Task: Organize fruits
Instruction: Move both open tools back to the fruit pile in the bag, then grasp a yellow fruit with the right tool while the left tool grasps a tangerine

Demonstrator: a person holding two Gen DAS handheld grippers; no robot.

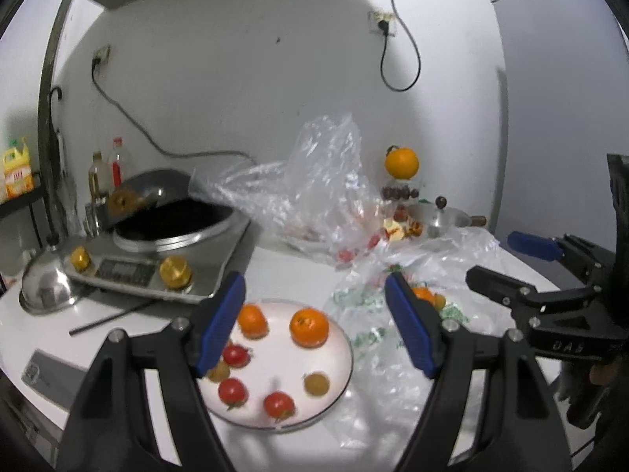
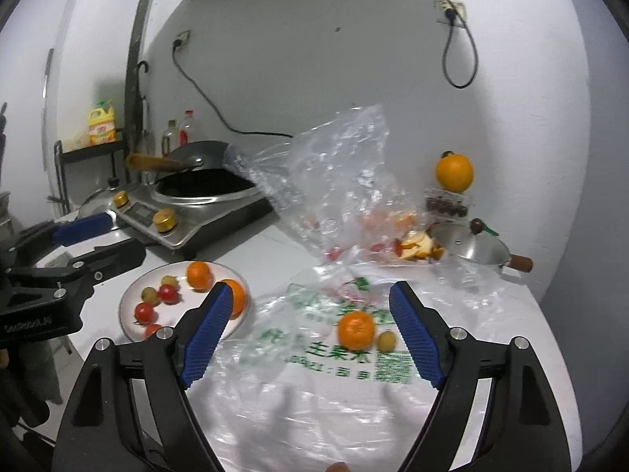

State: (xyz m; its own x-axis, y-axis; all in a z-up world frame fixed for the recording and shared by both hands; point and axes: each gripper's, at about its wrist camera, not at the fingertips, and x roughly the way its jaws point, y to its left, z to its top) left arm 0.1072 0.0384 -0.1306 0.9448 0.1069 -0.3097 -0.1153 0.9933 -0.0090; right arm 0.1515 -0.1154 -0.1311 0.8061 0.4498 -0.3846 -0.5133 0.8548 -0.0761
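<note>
A white plate [image 1: 342, 377] [image 2: 129, 299] on the white counter holds two tangerines [image 1: 309, 326] [image 2: 199, 274], several red cherry tomatoes [image 1: 232, 390] [image 2: 144, 311] and small yellow-green fruits [image 1: 317, 383]. My left gripper [image 1: 314, 316] hovers above the plate, open, nothing between its blue pads. Right of the plate lies a green-printed plastic bag [image 2: 330, 354] with one tangerine [image 2: 355, 329] and a small yellow-green fruit [image 2: 386, 340]. My right gripper [image 2: 308, 332] stands open over that bag, empty; from the left wrist view it [image 1: 495, 271] shows at the right edge.
An induction cooker with a black wok [image 1: 173, 224] [image 2: 204, 187] stands left of the plate, a steel lid [image 1: 45, 287] beside it. A crumpled clear bag [image 1: 314, 185] with fruit lies behind. An orange [image 1: 401, 162] tops a small box at the back; a lidded pot [image 2: 469, 249] sits nearby.
</note>
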